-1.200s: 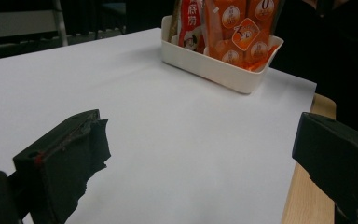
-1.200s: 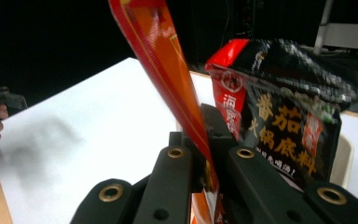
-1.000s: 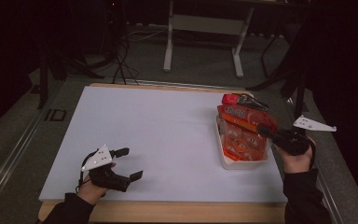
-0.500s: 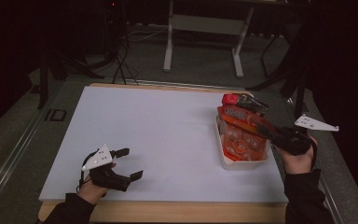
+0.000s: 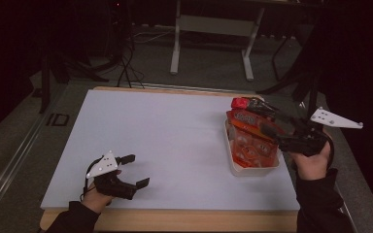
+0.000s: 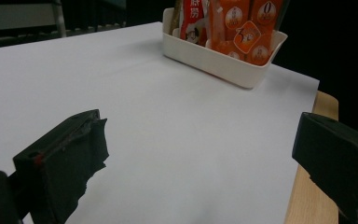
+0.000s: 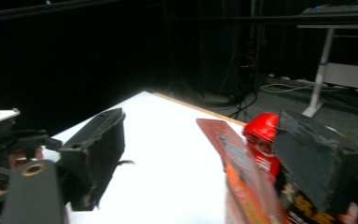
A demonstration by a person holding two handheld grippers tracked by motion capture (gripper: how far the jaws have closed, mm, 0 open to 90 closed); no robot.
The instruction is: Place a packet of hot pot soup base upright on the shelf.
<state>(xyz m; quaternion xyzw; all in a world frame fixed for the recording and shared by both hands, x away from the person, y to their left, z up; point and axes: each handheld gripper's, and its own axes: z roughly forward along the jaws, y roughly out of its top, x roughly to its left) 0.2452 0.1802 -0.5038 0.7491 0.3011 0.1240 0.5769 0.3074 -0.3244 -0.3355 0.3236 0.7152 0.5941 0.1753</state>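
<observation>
Right gripper [image 5: 264,119] jaws just opened, released above orange packets [image 5: 250,141] in white bin [image 5: 252,170]; left gripper [image 5: 133,171] open, idle; risk: a jaw snagging the upright packet.

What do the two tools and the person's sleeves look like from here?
Both tools are black. The left tool has two chunky jaws with rough, ragged pads and carries a pale three-cornered plate with small dots. The right tool bears a similar pale plate. Both sleeves are dark; the right sleeve ends at the wrist.
</observation>
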